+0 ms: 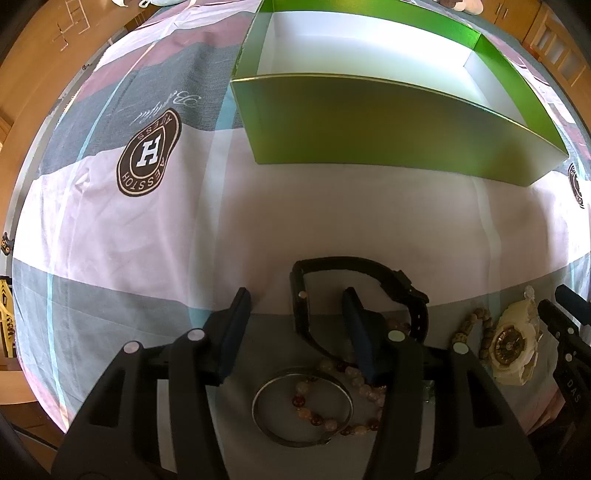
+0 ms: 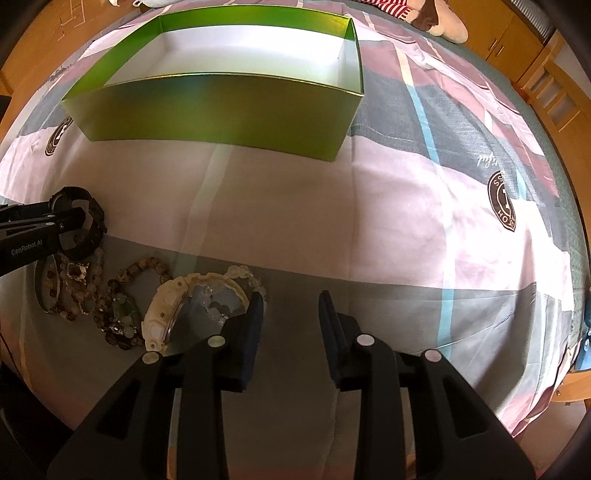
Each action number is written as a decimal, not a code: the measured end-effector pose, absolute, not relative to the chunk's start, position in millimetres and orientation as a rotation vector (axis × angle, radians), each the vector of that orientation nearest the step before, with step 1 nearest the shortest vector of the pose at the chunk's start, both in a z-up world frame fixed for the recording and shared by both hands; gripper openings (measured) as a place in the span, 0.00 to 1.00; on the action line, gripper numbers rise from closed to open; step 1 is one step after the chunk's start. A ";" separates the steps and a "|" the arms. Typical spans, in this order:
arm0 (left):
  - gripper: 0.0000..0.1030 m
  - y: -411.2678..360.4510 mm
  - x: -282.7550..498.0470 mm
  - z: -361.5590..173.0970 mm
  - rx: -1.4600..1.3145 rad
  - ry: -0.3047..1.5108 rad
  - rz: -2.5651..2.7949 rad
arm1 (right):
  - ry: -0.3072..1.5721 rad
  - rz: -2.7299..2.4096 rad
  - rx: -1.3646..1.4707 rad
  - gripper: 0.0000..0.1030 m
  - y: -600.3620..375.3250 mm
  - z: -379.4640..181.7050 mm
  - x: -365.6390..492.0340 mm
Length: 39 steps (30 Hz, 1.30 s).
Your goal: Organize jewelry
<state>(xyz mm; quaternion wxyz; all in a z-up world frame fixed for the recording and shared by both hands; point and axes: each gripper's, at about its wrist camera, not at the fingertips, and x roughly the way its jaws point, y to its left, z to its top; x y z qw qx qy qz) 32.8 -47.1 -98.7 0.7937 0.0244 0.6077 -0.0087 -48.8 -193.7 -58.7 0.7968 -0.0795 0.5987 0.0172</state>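
Observation:
My left gripper (image 1: 295, 299) is open over a jewelry pile on the bedsheet. Its right finger sits inside the loop of a black watch (image 1: 369, 273), whose face side stands between the two fingers. A metal bangle (image 1: 258, 398) and a pale bead bracelet (image 1: 328, 413) lie below it. A cream watch (image 1: 515, 343) and brown bead bracelet (image 1: 476, 321) lie to the right. My right gripper (image 2: 291, 299) is open, just right of the cream watch (image 2: 162, 317) and a clear bead bracelet (image 2: 243, 273). An open green box (image 1: 369, 129) stands beyond, empty; it also shows in the right wrist view (image 2: 221, 110).
The patterned bedsheet (image 2: 369, 221) covers the whole surface, with a brown round logo (image 1: 147, 155) at the left. Wooden floor and cabinets (image 2: 517, 33) surround the bed. A plush toy (image 2: 439, 22) lies at the far edge.

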 end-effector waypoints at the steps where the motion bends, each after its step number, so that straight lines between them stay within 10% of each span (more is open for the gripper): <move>1: 0.51 -47.6 32.4 -98.5 0.053 1.306 -0.019 | 1.283 0.036 -0.168 0.31 -193.0 -58.7 -49.9; 5: 0.26 -45.0 34.6 -98.7 0.043 1.302 -0.029 | 1.267 0.065 -0.172 0.06 -202.4 -60.9 -44.7; 10: 0.12 -38.5 34.7 -94.6 0.027 1.292 -0.033 | 1.205 0.090 -0.068 0.00 -218.7 -41.6 -40.2; 15: 0.12 -31.5 37.9 -93.3 0.013 1.300 -0.039 | 1.236 0.067 0.008 0.01 -234.7 -44.4 -33.5; 18: 0.18 -30.8 38.4 -94.2 0.025 1.303 -0.039 | 1.330 0.111 0.140 0.24 -243.1 -59.6 -29.1; 23: 0.24 -34.7 36.0 -95.4 0.033 1.305 -0.037 | 1.358 0.141 0.193 0.29 -241.2 -63.5 -27.3; 39: 0.32 -43.5 32.2 -97.5 0.049 1.311 -0.035 | 1.323 0.182 0.311 0.17 -229.8 -66.0 -17.5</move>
